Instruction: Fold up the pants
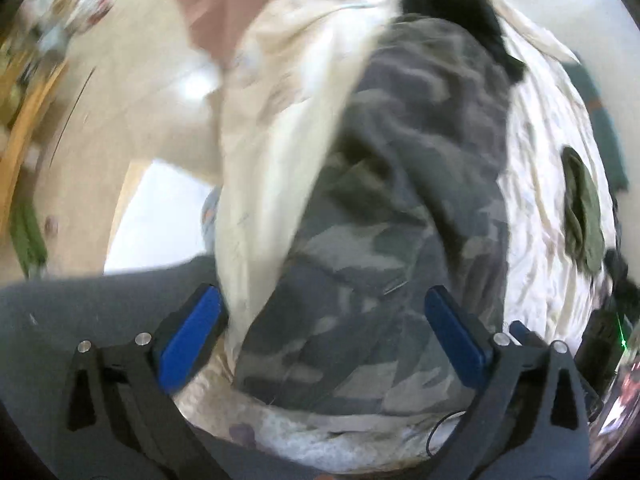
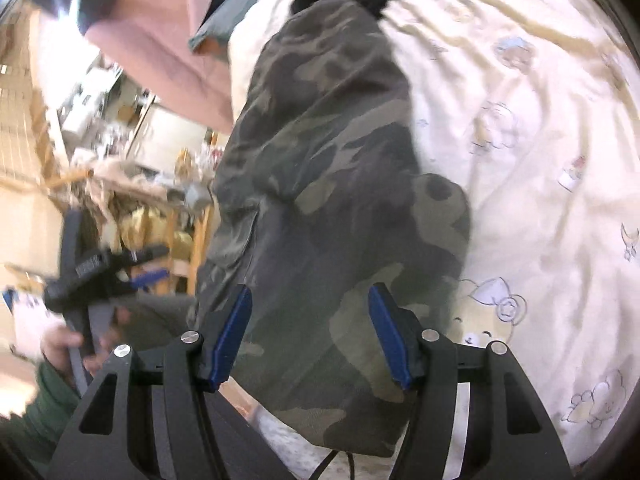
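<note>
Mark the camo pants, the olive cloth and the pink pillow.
camo pants [image 2: 320, 208]: right wrist view, middle of the fabric.
olive cloth [image 1: 582, 216]: left wrist view, its centre.
pink pillow [image 2: 168, 36]: right wrist view, its broad face.

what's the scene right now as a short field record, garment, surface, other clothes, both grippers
garment: camouflage cotton pants, lying lengthwise on the bed, rumpled
surface: cream cartoon-print bedsheet
other clothes: black fabric piece at the pants' far end; olive green cloth apart on the sheet
left gripper: fingers wide open over the pants, gripping nothing
right gripper: fingers apart over the pants, not pinching
</note>
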Demonstrator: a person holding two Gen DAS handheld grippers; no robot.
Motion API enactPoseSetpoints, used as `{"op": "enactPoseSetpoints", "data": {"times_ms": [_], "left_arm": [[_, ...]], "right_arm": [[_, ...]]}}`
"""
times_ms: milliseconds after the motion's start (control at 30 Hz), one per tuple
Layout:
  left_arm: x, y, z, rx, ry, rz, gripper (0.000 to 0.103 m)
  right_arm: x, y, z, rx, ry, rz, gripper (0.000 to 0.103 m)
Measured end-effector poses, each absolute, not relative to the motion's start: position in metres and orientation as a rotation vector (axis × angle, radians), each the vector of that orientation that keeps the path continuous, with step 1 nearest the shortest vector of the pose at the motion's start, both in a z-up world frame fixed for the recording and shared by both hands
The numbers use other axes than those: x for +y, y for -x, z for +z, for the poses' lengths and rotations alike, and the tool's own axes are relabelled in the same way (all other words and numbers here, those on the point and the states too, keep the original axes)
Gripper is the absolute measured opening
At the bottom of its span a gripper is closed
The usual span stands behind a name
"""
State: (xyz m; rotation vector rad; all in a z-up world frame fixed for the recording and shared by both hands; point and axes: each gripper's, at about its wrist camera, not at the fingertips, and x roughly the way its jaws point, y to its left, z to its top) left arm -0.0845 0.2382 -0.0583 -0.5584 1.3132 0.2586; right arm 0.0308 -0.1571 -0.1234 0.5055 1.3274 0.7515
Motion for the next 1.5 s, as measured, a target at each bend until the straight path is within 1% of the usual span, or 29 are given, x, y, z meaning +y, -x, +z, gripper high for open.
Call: {"op": "enactPoseSetpoints", "data": {"times_ms": [167,267,300,333,367,433,500,600,633,667,733,800,867,1000,1033,1100,1200,1300,1400,1433,1467,1500], "left_arm": [[0.238,0.111,-0.103,1.370,0.728,0.351,0.101],[0.227,0.122,-0.142,1.453,0.825,0.325,0.101],[0.222,0.127,-0.153,1.476,0.905,0.292,0.099],[0.218,0.132,-0.157,1.457,0.987,0.252,0.088],[0.215,0.135,-0.153,1.445,0.985,0.244,0.084],[0.202,0.132,-0.133,1.402,0.891,0.234,0.077],[0.193,0.129,-0.115,1.366,0.870,0.207,0.073],[0.180,0.117,-0.091,1.322,0.842,0.112,0.071],[0.181,0.114,-0.088,1.300,0.888,0.083,0.060],[0.184,0.111,-0.086,1.281,0.907,0.078,0.058],[0.189,0.107,-0.087,1.278,0.875,0.111,0.058],[0.191,0.109,-0.107,1.357,0.895,0.164,0.064],[0.188,0.114,-0.116,1.371,0.872,0.208,0.066],[0.184,0.117,-0.130,1.394,0.772,0.275,0.084],[0.184,0.118,-0.131,1.389,0.770,0.281,0.084],[0.180,0.119,-0.131,1.386,0.742,0.282,0.085],[0.177,0.117,-0.131,1.387,0.694,0.294,0.094],[0.174,0.109,-0.146,1.391,0.781,0.261,0.094],[0.175,0.107,-0.148,1.379,0.773,0.232,0.081],[0.174,0.108,-0.147,1.372,0.770,0.226,0.072],[0.173,0.108,-0.143,1.359,0.758,0.218,0.064],[0.172,0.108,-0.137,1.345,0.737,0.212,0.051]], "right_arm": [[-0.168,-0.034,-0.130,1.365,-0.581,0.710,0.064],[-0.165,-0.037,-0.131,1.362,-0.592,0.702,0.064],[-0.165,-0.037,-0.131,1.360,-0.591,0.700,0.064],[-0.166,-0.037,-0.131,1.359,-0.590,0.696,0.064],[-0.166,-0.036,-0.131,1.359,-0.591,0.692,0.064],[-0.168,-0.036,-0.133,1.363,-0.596,0.682,0.064],[-0.169,-0.036,-0.134,1.366,-0.603,0.673,0.064],[-0.168,-0.037,-0.134,1.367,-0.606,0.668,0.064],[-0.167,-0.037,-0.134,1.365,-0.604,0.667,0.064],[-0.167,-0.038,-0.134,1.363,-0.605,0.668,0.064],[-0.168,-0.036,-0.132,1.355,-0.613,0.672,0.064],[-0.169,-0.034,-0.129,1.345,-0.612,0.674,0.064],[-0.172,-0.032,-0.128,1.342,-0.606,0.670,0.064],[-0.181,-0.031,-0.131,1.361,-0.619,0.642,0.064],[-0.184,-0.030,-0.133,1.372,-0.626,0.629,0.067],[-0.189,-0.028,-0.142,1.422,-0.646,0.604,0.068],[-0.188,-0.023,-0.160,1.509,-0.652,0.593,0.069],[-0.174,-0.016,-0.183,1.622,-0.669,0.615,0.069],[-0.155,-0.012,-0.189,1.664,-0.659,0.705,0.070],[-0.148,-0.012,-0.190,1.667,-0.630,0.720,0.071],[-0.145,-0.012,-0.193,1.670,-0.625,0.712,0.071],[-0.143,-0.013,-0.196,1.673,-0.643,0.706,0.071]]}}
